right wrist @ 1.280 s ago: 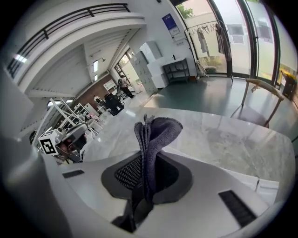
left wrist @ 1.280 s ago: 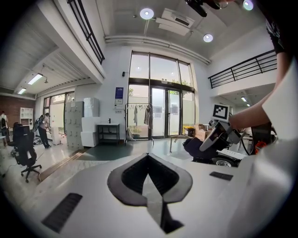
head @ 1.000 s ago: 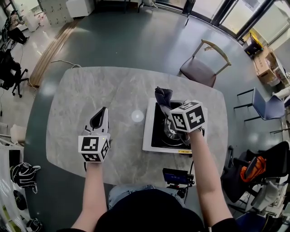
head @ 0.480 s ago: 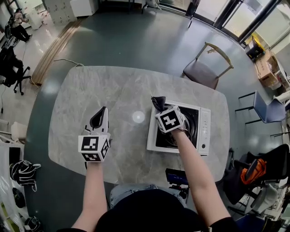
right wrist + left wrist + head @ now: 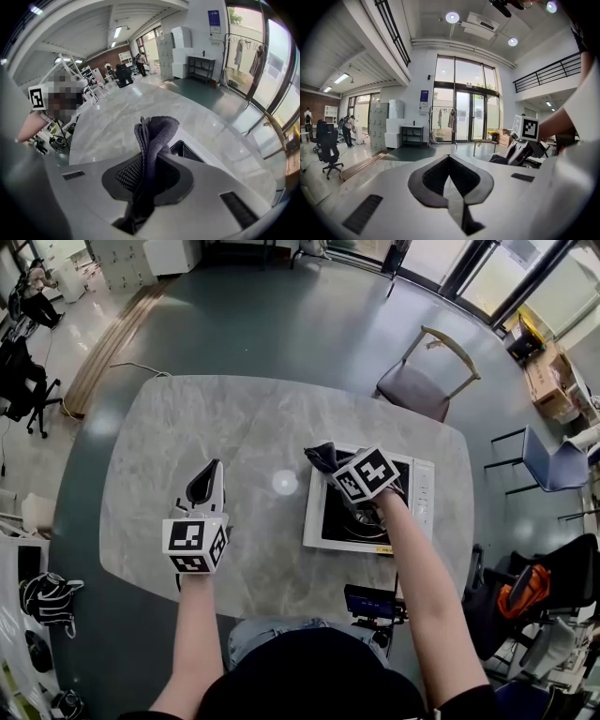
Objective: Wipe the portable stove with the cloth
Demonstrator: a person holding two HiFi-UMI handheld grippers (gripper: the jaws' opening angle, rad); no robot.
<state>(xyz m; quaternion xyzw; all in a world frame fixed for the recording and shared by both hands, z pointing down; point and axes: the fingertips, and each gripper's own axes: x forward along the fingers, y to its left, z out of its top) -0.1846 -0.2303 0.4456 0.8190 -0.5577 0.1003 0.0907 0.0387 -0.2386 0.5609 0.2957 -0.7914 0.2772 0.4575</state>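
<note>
Since half a second ago the right gripper (image 5: 337, 465) has slid slightly toward the stove's knob side and twisted, so its marker cube now sits tilted, while the left gripper (image 5: 207, 486) has kept its place. Right forearm reaches forward and inward across the near edge of the portable stove (image 5: 422, 495), which sits on the right part of the marble table (image 5: 187, 427). The right gripper view shows the jaws clamped on the grey cloth (image 5: 154, 131), whose bunched folds stand up out of the jaws above the stove's black top corner (image 5: 185, 151). From the head view the cloth (image 5: 322, 457) lies at the stove's far left corner. Left forearm points straight ahead, its gripper (image 5: 449, 161) over the bare table, well apart from the stove, jaws closed together with nothing between them.
</note>
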